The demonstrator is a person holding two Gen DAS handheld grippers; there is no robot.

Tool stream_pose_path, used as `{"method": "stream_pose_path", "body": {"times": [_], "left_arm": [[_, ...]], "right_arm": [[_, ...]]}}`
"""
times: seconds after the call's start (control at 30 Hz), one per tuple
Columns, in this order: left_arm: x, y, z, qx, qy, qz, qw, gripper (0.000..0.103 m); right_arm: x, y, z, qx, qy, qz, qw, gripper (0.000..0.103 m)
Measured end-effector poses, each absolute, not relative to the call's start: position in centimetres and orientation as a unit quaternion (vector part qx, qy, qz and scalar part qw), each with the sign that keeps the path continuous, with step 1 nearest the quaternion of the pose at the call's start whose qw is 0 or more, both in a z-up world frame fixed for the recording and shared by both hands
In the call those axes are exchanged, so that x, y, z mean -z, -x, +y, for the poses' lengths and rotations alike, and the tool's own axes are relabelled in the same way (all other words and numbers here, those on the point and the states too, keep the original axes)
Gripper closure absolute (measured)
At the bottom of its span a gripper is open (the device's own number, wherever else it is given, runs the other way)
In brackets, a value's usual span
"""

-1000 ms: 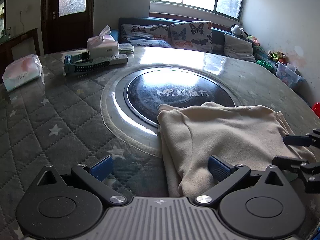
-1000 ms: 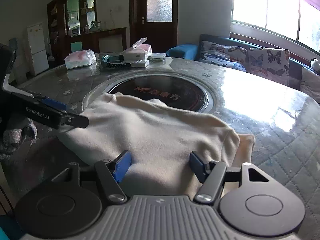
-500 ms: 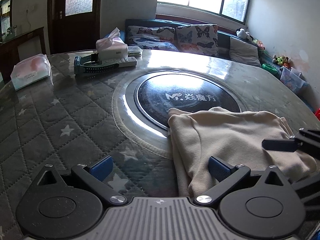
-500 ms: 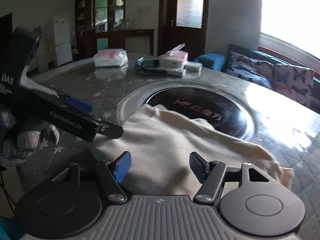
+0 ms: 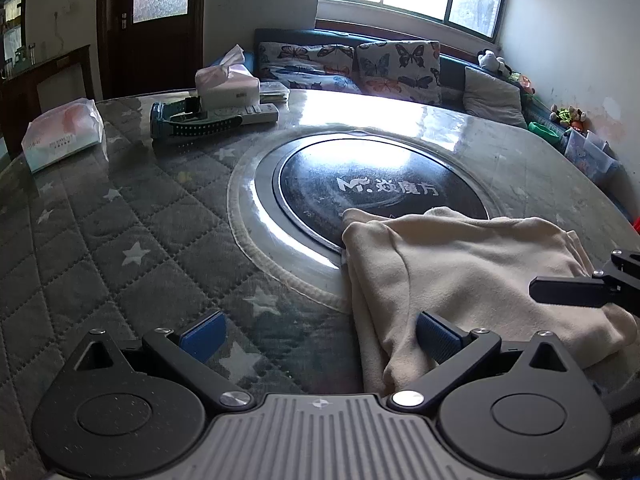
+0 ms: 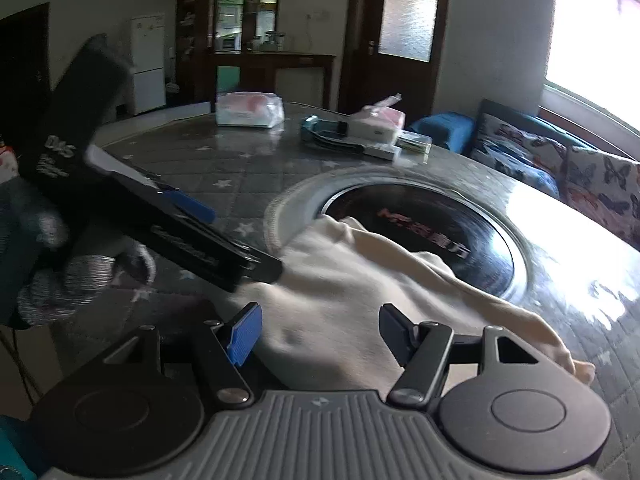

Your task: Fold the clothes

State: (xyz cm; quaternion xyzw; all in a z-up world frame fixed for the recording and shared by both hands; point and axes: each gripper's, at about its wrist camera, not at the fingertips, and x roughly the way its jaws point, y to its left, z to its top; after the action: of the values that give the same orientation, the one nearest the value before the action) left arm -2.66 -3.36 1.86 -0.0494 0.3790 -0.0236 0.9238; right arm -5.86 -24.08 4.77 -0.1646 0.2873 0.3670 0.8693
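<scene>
Cream garment (image 5: 472,276), folded into a rough bundle, on the worktop (image 5: 120,240), far edge lapping onto the dark round inset (image 5: 380,184) with white lettering.

Left gripper (image 5: 318,330): jaws standing wide apart, nothing pinched. Right-hand blue pad (image 5: 436,336) over the garment's near left fold; whether touching, cannot tell. Left-hand pad over bare quilted, star-printed cover. Garment mostly ahead and right of these jaws.

Right gripper (image 6: 320,332): jaws apart, no cloth clamped between the pads. Garment (image 6: 360,280) directly ahead of and beneath the gap, stretching away forward-right toward the inset (image 6: 440,220). Picture slightly smeared.

From the right wrist view, left gripper (image 6: 224,236) seen at left of the jaws, tilted down, tip at the garment's left edge; gloved hand (image 6: 60,276) wrapped round its handle. From the left wrist view, one black finger of the right gripper (image 5: 568,292) entering from the right, above the garment's right part.

Beyond the jaws, well apart from the garment: tissue box (image 5: 226,80), remote control (image 5: 248,114), teal strap-like item (image 5: 188,120), soft tissue pack (image 5: 62,132). Sofa with butterfly cushions (image 5: 360,64) behind the worktop.
</scene>
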Motion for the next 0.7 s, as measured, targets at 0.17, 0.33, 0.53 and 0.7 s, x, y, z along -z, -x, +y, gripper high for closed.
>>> {"method": "stream_pose_path", "body": {"times": [0.17,0.33,0.53,0.7], "left_arm": [[-1.9,2.6,-3.2,0.024,0.054,0.381,0.923,0.000],[-2.3,2.5,-2.5,0.014,0.062,0.378,0.924,0.000],[-3.1,2.4,-0.8,-0.005,0.087,0.372,0.924,0.000],[-3.5,2.3,0.3,-0.009,0.120,0.374,0.920,0.000]], "right_arm": [[-5.2,6.5,-23.1,-0.386,0.176,0.284,0.860,0.037],[-5.3,7.3,-21.9,-0.404,0.196,0.281,0.848,0.038],[-5.3,7.9,-20.1,-0.421,0.229,0.275,0.833,0.040],[-5.2,8.3,-18.7,-0.427,0.257,0.267,0.824,0.045]]}}
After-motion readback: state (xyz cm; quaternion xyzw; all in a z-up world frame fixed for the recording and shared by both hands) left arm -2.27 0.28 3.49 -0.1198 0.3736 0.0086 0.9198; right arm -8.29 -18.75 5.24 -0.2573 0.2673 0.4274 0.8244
